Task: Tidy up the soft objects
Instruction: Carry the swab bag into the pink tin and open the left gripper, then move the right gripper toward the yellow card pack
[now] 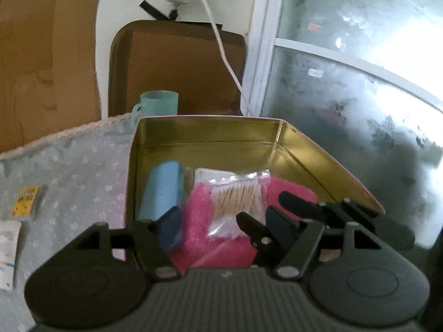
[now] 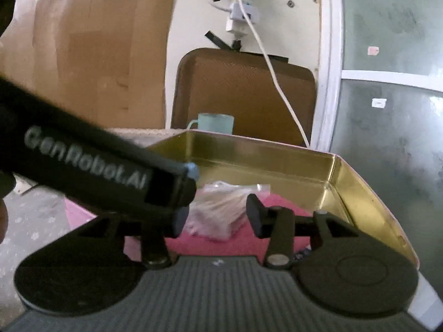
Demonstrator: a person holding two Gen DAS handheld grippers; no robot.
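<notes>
Right now your left gripper (image 1: 221, 218) fingers stand apart around the cotton swab bag (image 1: 235, 199) (lengthwise along them); right gripper (image 2: 216, 217) gapes too.

Left hand-held gripper (image 1: 221, 221): tilted downward, jaws parted, nothing clamped between the blue-faced pads (image 1: 171, 227). Right hand-held gripper (image 2: 216, 215): pitched slightly below level, jaws parted, pads (image 2: 256, 215) free of contact. In the left wrist view, right hand-held gripper (image 1: 277, 210) seen just beside the left one's right finger, fingers crossing in front of it. In the right wrist view, dark lettered body of the left hand-held gripper (image 2: 91, 171) crossing diagonally from upper left, overlapping the right one's left finger. Part of a hand at the far left edge, blurred.
</notes>
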